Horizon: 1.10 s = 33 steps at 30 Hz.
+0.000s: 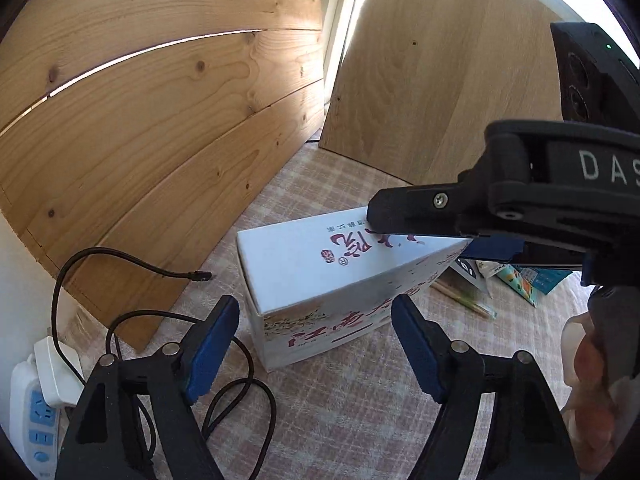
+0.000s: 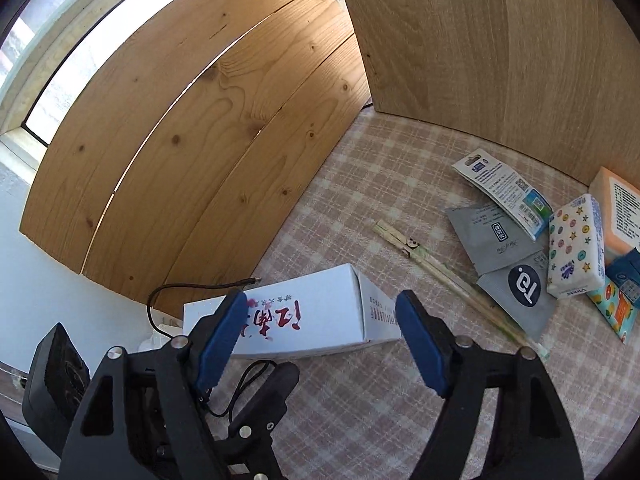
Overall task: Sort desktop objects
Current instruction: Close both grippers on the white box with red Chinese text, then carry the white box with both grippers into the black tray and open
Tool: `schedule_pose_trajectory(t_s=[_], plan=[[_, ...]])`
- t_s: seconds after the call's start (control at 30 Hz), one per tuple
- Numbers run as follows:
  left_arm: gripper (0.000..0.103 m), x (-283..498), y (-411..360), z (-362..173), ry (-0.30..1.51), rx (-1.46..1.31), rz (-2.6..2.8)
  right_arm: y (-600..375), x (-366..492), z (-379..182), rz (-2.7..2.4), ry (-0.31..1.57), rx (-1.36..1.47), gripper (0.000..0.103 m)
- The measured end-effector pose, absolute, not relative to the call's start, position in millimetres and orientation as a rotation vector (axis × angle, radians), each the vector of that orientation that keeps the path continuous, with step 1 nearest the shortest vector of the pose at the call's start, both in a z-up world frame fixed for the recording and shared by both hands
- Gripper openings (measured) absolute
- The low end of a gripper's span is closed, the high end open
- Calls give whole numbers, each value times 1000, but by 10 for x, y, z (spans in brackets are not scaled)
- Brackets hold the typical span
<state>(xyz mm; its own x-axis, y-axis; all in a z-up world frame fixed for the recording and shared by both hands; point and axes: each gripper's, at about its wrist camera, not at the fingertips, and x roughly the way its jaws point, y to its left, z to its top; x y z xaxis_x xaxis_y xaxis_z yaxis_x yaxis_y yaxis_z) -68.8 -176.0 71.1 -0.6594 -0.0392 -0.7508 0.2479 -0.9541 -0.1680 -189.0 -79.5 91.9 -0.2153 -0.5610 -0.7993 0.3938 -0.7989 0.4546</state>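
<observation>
Evidently the white box (image 1: pixel 320 276) is the landmark: it lies on the checked cloth (image 1: pixel 344 412), close to the slatted wood panel (image 1: pixel 160 128). Left gripper (image 1: pixel 316 344) hovers just before the box's near corner, jaws spread, nothing between the pads. Right gripper (image 2: pixel 322 340) hangs over the box from the other side, jaws likewise spread and empty; whether a finger touches the lid I cannot tell. Right of the box: chopsticks (image 2: pixel 448 276), grey sachets (image 2: pixel 504 268), tissue packs (image 2: pixel 576 240), all loose. Black cable (image 1: pixel 236 396) loops left of the box, near the left gripper. Judgement: if the box goes first, square the pads on its two long faces, not the corner, and stay clear of the cable.
</observation>
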Motion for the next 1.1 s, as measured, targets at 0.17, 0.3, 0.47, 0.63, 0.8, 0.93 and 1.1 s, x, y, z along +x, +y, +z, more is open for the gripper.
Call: schedule_pose_trajectory(t_s=[0.17, 0.3, 0.47, 0.63, 0.8, 0.93, 1.1], plan=[[69, -645, -1705, 732, 391, 1224, -2708, -736, -1837, 998, -2077, -206, 1447, 65], [69, -590, -1583, 841, 367, 1221, -2741, -585, -1708, 1114, -2103, -220, 1424, 64], [69, -535, -1317, 1057, 345, 1206, -2803, -255, -1521, 1362, -2171, -232, 1369, 64], [69, -499, -856, 1279, 301, 1209, -2902, 295, -1299, 1588, -2265, -268, 1323, 64], [69, -464, -163, 1500, 232, 1231, -3042, 1048, -1005, 1816, -2397, -345, 1290, 64], [69, -436, 509, 1677, 177, 1249, -3163, 1781, -715, 1997, -2520, -421, 1259, 64], [69, -344, 1412, 1859, 109, 1288, -3313, 2707, -343, 2226, -2672, -486, 1234, 64]])
